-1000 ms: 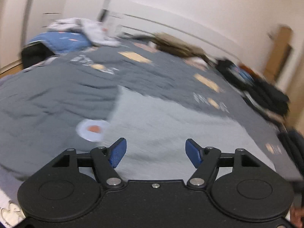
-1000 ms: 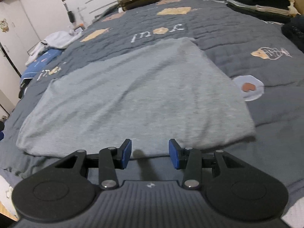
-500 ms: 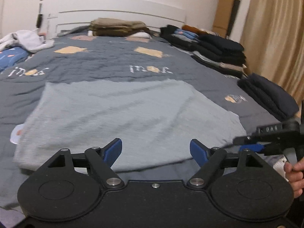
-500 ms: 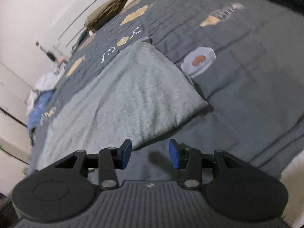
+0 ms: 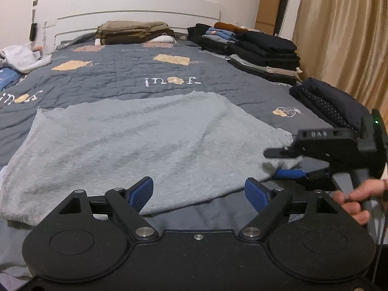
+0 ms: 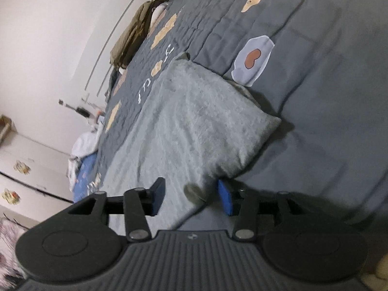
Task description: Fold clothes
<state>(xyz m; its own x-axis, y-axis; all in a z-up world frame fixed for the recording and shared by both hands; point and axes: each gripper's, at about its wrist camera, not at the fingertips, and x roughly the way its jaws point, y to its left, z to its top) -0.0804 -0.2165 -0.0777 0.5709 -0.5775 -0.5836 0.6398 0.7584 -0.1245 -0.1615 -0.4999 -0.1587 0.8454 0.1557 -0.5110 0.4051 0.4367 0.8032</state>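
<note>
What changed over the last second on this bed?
Both claws swung to the grey garment's near edge. The right claw rolled sideways, opening around the near right corner, not yet pinching. The left claw opened wider, empty. The garment stayed flat; the folded stacks did not move.

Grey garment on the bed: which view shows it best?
The left wrist view: the grey garment lies spread flat, nearly all its outline visible. The right wrist view is tilted and blurred, showing mainly one corner and the near edge.
</note>
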